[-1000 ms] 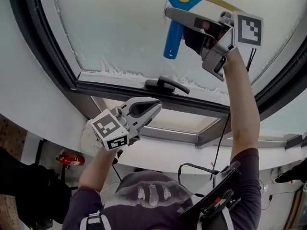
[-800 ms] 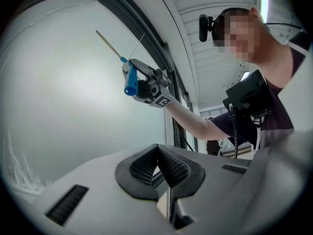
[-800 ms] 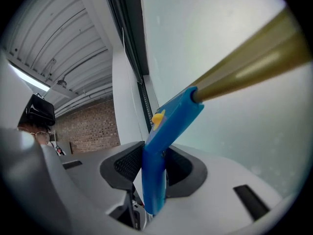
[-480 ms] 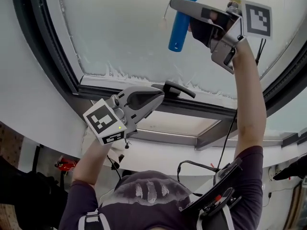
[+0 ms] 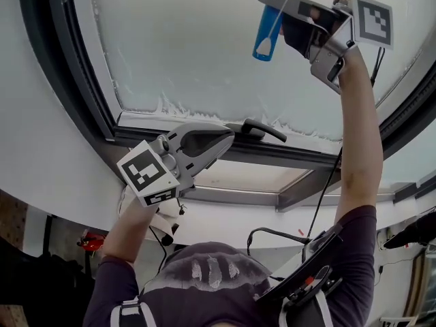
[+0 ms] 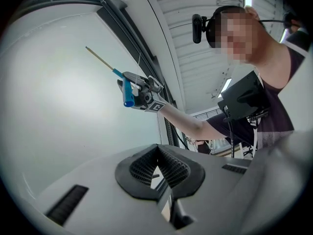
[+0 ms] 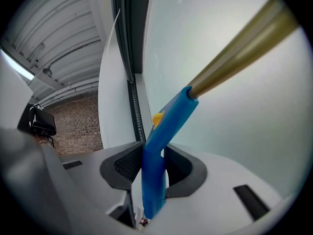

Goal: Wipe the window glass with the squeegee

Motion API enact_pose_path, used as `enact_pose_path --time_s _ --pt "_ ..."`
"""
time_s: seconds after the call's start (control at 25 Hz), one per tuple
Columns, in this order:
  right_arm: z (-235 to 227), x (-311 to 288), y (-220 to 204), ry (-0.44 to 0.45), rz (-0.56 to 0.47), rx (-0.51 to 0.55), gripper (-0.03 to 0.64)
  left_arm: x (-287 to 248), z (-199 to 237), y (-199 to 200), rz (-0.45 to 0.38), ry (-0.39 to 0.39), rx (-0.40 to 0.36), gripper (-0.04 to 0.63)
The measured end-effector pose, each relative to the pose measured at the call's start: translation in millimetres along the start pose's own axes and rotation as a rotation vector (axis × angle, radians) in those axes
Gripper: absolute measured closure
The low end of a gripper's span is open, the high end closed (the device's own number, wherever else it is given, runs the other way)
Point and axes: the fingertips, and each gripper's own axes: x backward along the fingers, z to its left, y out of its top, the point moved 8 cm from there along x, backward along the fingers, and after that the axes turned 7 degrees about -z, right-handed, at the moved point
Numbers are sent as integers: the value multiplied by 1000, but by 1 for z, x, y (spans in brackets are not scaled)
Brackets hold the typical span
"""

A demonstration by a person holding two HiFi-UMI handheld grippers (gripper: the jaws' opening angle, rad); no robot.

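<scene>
Squeegee [image 5: 267, 36]: blue handle pinched in right gripper [image 5: 276, 9], high on window glass [image 5: 191, 46] toward its right edge. The glass is open below and to the left. Left gripper [image 5: 221, 140] has jaws pressed together on nothing, near bottom frame edge [image 5: 170, 133], beside window handle [image 5: 262, 129].

In my head view, the squeegee [image 5: 268, 36] sits upper right, against the window glass [image 5: 197, 46], between my right gripper's [image 5: 276, 5] jaws. My left gripper [image 5: 229, 137] is lower, at centre-left, just beside the window handle [image 5: 266, 129].
</scene>
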Motion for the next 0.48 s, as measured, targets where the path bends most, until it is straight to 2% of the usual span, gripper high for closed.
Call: enact_pose_path --time_s 0.48 --pt "-5 -1 -5 42 17 -58 492 0 -3 3 -15 19 19 589"
